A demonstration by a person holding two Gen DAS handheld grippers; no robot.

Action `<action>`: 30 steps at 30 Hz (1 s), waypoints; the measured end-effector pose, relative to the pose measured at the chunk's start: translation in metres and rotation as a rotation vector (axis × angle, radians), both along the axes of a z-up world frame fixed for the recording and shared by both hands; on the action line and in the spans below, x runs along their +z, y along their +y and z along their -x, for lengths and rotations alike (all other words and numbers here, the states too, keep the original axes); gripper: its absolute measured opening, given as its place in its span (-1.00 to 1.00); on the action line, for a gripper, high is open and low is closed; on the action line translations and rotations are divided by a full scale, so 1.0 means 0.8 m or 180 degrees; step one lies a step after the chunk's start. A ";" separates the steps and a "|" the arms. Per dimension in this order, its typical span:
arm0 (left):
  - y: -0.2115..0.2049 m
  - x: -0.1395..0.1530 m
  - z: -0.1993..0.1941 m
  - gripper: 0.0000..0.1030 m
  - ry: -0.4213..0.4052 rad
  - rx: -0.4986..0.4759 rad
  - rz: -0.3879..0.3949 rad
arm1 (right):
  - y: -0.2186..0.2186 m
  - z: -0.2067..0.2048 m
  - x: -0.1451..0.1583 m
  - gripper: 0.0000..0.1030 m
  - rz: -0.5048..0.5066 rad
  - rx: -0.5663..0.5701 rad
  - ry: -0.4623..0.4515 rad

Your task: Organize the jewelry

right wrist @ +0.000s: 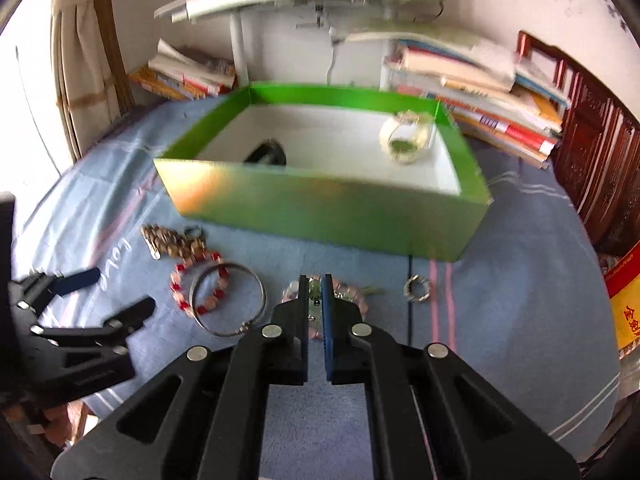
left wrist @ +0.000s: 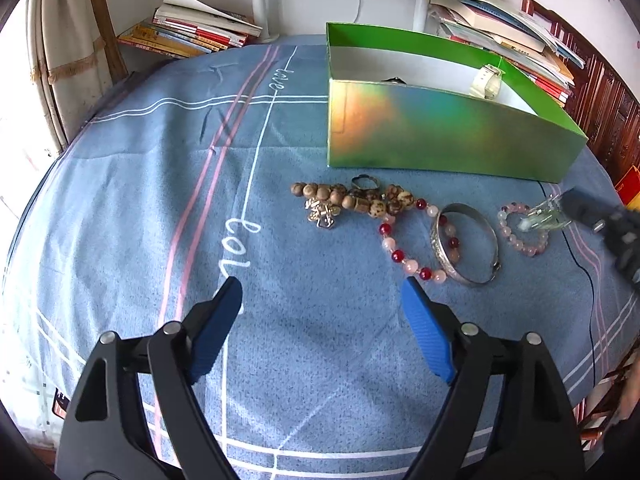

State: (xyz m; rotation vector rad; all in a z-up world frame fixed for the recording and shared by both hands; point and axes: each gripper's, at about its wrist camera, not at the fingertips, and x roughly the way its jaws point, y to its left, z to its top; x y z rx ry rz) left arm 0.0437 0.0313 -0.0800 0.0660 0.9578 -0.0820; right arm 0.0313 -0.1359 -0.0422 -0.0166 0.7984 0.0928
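The jewelry lies in a loose row on a blue bedspread (left wrist: 120, 200), just on the near side of a green box (left wrist: 440, 136). At the right end of the row sits a pink bead bracelet (left wrist: 520, 236). The right gripper (right wrist: 316, 300) has its blue-padded jaws drawn almost together directly over that bracelet, with a small pale-green piece showing in the narrow gap between them. The view is blurred there, so whether the pads pinch the bracelet itself or only that piece cannot be told.

Just left of the pink bracelet rests a silver bangle (left wrist: 464, 244), overlapping a red and pink bead bracelet (left wrist: 400, 248). Farther left, a string of brown wooden beads (left wrist: 352, 200) is bunched with a small silver charm (left wrist: 322, 214), and a dark ring (left wrist: 364, 182) lies at its far edge. To the right of the pink bracelet, a small silvery ring (right wrist: 417, 289) lies alone on the cloth.

The left gripper (left wrist: 322, 292) hovers near the viewer's side of the row with its jaws spread wide and nothing between them; its right fingertip sits close to the red and pink bracelet.

Inside the box, a white watch (right wrist: 406, 138) rests toward the far right corner and a dark object (right wrist: 266, 154) sits against the near wall.

Stacks of books (left wrist: 192, 28) lie beyond the bed.
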 end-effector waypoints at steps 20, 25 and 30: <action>0.036 -0.007 -0.018 0.61 0.0095 0.0227 0.0104 | -0.045 0.007 -0.030 -0.88 -0.0097 -0.0331 0.0250; 0.035 0.002 -0.037 0.61 0.0059 0.0192 0.0310 | -0.043 0.005 -0.040 -0.88 -0.0113 -0.0317 0.0327; 0.028 0.000 -0.046 0.57 0.0060 0.0095 0.0365 | -0.047 0.007 -0.044 -0.87 -0.0130 -0.0325 0.0356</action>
